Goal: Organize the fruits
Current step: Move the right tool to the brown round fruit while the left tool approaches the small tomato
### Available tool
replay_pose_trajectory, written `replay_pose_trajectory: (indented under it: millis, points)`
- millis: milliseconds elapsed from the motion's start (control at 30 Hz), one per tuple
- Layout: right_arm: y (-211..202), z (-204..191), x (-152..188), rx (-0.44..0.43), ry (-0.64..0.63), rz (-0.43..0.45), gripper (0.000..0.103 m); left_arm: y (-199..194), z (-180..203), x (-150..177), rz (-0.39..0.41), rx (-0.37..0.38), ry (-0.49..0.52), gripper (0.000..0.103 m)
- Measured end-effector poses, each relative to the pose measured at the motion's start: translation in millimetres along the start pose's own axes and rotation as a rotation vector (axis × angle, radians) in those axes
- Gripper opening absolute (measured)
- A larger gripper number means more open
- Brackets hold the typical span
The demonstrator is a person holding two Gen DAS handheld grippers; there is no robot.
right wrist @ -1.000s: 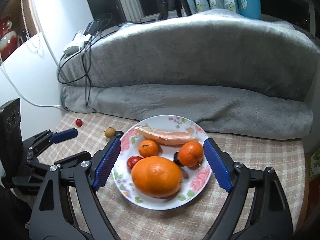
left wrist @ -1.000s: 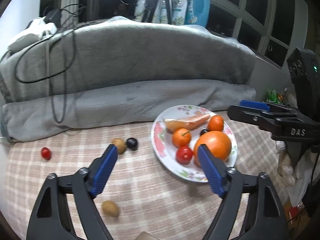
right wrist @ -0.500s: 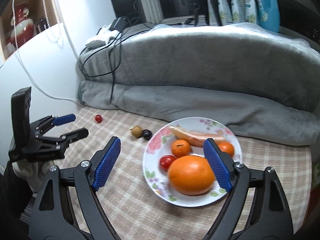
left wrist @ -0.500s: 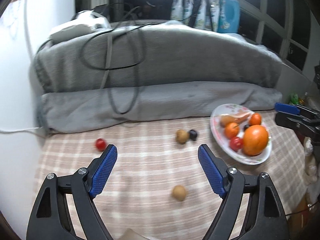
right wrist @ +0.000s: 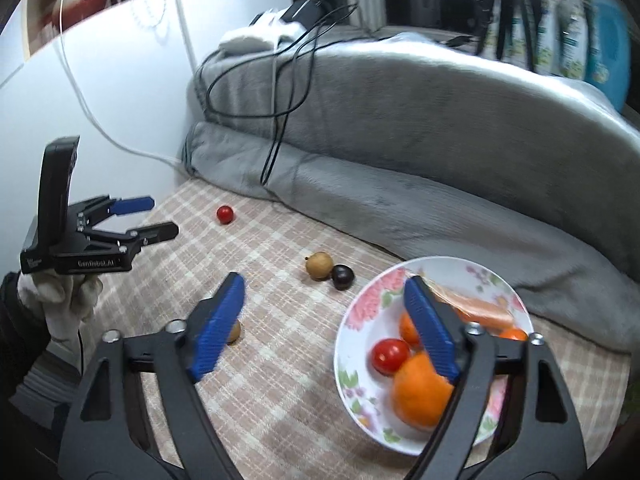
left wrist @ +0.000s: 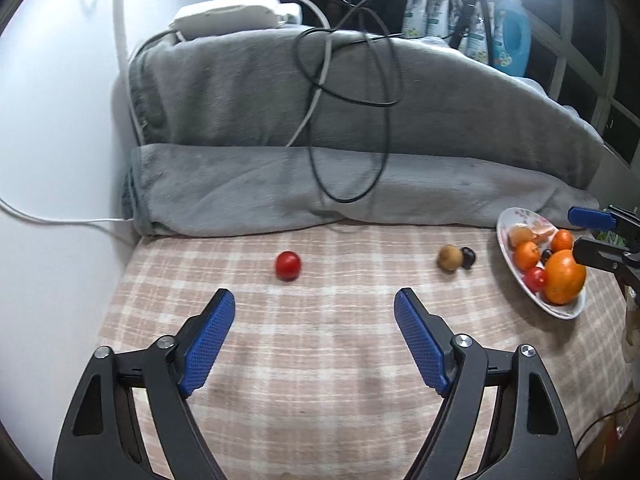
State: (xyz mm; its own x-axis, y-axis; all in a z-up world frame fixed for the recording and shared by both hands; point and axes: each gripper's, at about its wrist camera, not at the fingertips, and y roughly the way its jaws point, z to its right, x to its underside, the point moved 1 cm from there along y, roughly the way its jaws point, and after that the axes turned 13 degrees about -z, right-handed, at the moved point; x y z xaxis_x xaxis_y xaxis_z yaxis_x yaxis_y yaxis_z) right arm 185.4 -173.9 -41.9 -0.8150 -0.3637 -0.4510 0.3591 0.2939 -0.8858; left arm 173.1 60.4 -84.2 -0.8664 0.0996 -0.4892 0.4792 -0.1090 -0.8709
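A red cherry tomato [left wrist: 287, 265] [right wrist: 224, 214] lies alone on the checked cloth, just beyond my left gripper [left wrist: 314, 304], whose jaws are closing with nothing between them. A brown round fruit [left wrist: 449, 257] [right wrist: 319, 265] touches a dark one [left wrist: 468, 257] [right wrist: 343, 277]. The flowered plate [right wrist: 362, 310] [left wrist: 505, 254] carries a big orange [right wrist: 420, 394], small oranges, a tomato and a peach-coloured slice. My right gripper [right wrist: 322, 290] hovers left of the plate, jaws closing on nothing. Another small brown fruit [right wrist: 235, 332] peeks from behind its left finger.
Grey blankets [left wrist: 340, 128] with looped black cables [left wrist: 352, 92] wall off the table's far side. A white wall [left wrist: 48, 140] bounds the left. A gloved hand [right wrist: 60, 300] carries the left gripper. Bottles [left wrist: 510, 36] stand on the sill behind.
Both grippers have swung left over the table. The plate slid to the right edge of the left view, and the lone tomato now lies ahead of the left gripper. Both sets of jaws narrowed slightly.
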Motion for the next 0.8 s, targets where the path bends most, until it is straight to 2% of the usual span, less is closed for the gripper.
replay_pose_trajectory:
  millis: [33, 167, 233, 300, 433, 567, 800]
  points:
    - [5.1, -1.8, -3.3, -0.007, -0.014, -0.015, 0.072, 2.9, -2.7, -0.9, -0.003, -0.001, -0.007, 0.072]
    - [26.6, -9.0, -16.9, -0.010, -0.063, -0.068, 0.062, 13.1, -14.8, -5.3, -0.018, 0.012, -0.036, 0.062]
    - [40.4, -12.3, -23.9, -0.018, -0.085, -0.105, 0.056, 19.0, -17.6, -7.5, -0.029, 0.022, -0.040, 0.052]
    - [52.5, -14.4, -29.2, -0.017, -0.099, -0.133, 0.052, 24.2, -20.4, -9.2, -0.036, 0.029, -0.044, 0.048]
    - [77.8, -21.7, -37.4, -0.005, -0.141, -0.184, 0.050, 36.8, -26.7, -13.7, -0.056, 0.050, -0.063, 0.045]
    - [102.1, -25.9, -43.4, 0.005, -0.167, -0.234, 0.043, 48.5, -32.5, -17.9, -0.069, 0.061, -0.073, 0.043]
    - [125.9, -23.8, -50.2, 0.022, -0.169, -0.267, 0.042, 67.2, -34.6, -27.2, -0.087, 0.074, -0.065, 0.042]
